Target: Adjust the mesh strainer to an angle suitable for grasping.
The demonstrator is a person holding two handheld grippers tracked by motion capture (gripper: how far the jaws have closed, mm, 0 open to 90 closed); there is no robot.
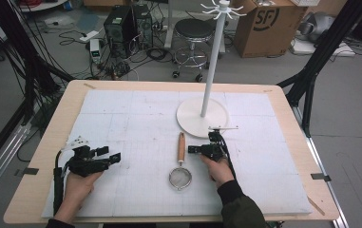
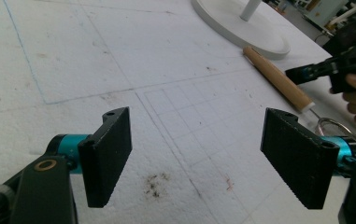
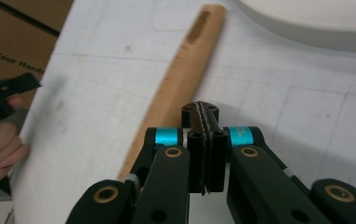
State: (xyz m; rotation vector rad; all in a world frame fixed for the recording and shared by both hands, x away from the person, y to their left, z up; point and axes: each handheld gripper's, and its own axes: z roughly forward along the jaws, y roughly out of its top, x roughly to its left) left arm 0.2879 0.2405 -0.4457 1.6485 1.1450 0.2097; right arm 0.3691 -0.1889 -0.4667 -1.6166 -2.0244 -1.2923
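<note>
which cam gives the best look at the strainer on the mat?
High view: the whole strainer shows, wooden handle pointing up the mat toward the white stand and mesh bowl nearest the person. Left gripper view shows its handle and part of the wire ring at the right edge. Right gripper view shows its slotted handle.

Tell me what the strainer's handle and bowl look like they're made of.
Handle: likely wood, with a tan matte surface and a slot near its end. Bowl: seemingly fine metal mesh in a shiny wire rim, though it is too small to be sure.
</note>
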